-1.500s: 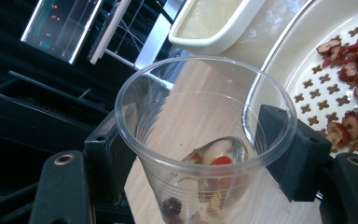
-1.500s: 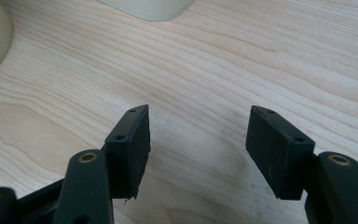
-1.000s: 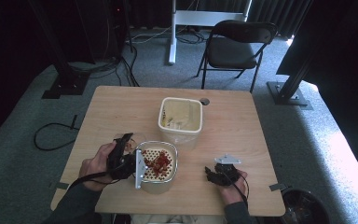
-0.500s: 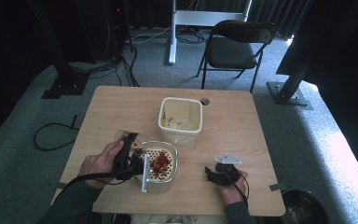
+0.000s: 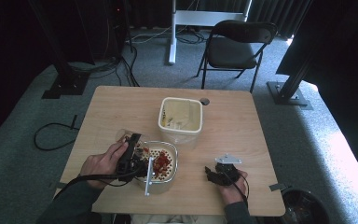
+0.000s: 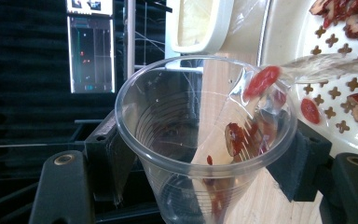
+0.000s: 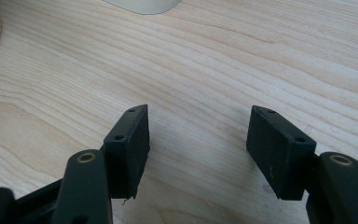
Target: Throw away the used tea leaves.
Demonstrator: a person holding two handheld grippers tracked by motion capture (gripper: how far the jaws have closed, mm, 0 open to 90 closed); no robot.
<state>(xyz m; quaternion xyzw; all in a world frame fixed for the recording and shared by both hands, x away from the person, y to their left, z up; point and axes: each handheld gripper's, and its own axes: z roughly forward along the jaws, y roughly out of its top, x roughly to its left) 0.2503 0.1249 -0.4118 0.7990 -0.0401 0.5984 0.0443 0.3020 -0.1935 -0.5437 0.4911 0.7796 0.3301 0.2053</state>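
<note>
From the high view we see a wooden table (image 5: 121,107) with a cream square container (image 5: 181,116) standing open near its middle. Closer to the person sits a pale perforated strainer basket (image 5: 164,161) with red dried fruit pieces (image 5: 161,162) lying in it. The left gripper (image 5: 131,154) is at the basket's left edge, held in the person's left hand (image 5: 103,162), and carries a clear plastic cup (image 5: 127,138) tipped on its side toward the basket. The right gripper (image 5: 216,171) rests low over bare table at the near right, well apart from the basket, with its grey plate on top; from here we cannot tell how its jaws stand.

In the left gripper view, the jaws of the left gripper (image 6: 205,158) are clamped on either side of the clear plastic cup (image 6: 200,140), whose mouth faces us. A few red fruit slices (image 6: 235,137) cling to the cup's inner wall, and one sits at the rim. Beyond the rim we see the perforated basket (image 6: 335,126) with more red pieces (image 6: 354,23) on it, and the cream container (image 6: 200,25) farther off.

In the right gripper view, the right gripper (image 7: 198,123) has its two black jaws spread wide with nothing between them, only the bare wood grain of the table (image 7: 214,56) beneath. A pale curved edge of a container (image 7: 142,5) shows at the top.
</note>
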